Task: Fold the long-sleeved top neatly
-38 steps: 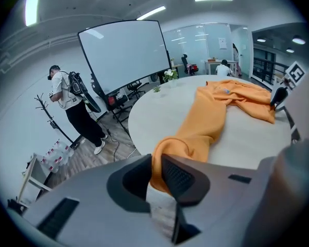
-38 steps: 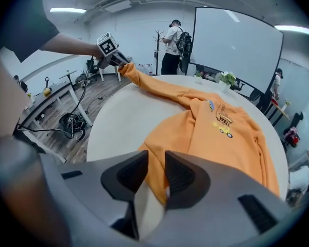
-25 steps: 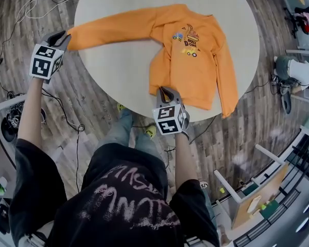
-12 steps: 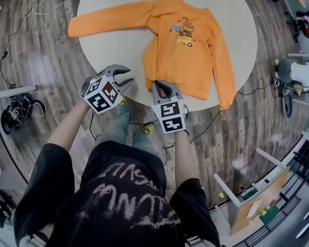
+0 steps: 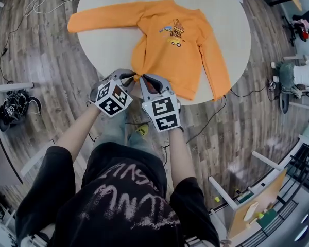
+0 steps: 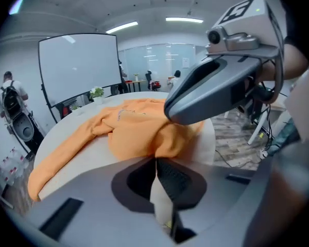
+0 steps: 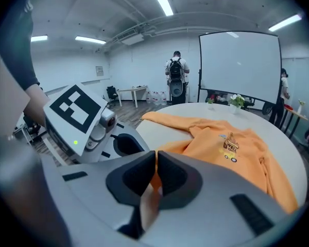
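The soft, light orange long-sleeved top (image 5: 175,50) lies on the round white counter (image 5: 105,50). The right hand-held gripper (image 5: 144,80) is clenched on its near hem corner. The left hand-held gripper (image 5: 131,77), just closing, nips the same limp bunch; wider-spaced holds would fold cleaner.

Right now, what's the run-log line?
left fingers: just closed on hem of orange top | right fingers: shut on same hem | fold: not begun
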Available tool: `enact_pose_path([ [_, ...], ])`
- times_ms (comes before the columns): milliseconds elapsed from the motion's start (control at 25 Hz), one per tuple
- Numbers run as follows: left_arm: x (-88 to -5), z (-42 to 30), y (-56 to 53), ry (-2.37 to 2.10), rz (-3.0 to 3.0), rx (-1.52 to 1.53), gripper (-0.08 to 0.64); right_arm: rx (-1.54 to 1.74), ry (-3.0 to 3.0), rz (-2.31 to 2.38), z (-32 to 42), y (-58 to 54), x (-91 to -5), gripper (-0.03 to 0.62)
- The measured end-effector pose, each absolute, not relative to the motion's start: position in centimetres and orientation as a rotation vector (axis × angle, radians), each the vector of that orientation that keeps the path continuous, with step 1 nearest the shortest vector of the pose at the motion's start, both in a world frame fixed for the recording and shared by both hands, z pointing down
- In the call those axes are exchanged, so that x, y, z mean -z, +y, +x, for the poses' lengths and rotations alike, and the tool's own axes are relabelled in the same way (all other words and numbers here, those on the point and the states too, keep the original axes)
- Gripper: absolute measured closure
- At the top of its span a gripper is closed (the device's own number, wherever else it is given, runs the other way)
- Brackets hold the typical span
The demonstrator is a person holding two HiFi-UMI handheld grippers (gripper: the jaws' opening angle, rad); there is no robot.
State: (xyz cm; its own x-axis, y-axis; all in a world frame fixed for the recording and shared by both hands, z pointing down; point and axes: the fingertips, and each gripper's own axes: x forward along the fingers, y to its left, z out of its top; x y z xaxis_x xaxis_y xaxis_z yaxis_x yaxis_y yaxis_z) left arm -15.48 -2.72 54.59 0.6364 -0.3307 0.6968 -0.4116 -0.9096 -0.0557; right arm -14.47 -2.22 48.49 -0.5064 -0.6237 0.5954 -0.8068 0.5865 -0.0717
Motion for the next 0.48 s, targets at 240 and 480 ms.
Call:
enact_pose_path([
  [240,-53.1,-17.6,-3.0,-0.664,2.740,-1.169,0.545,-0.429,-2.167,1.150,-9.0,1.3,-51.6,0.450],
  [480,-49.9,-18.0,-0.9,-0.673,2.777,-1.166,0.545,-0.382,-1.879,1.257,-0.2,4.8,-57.0,0.374],
])
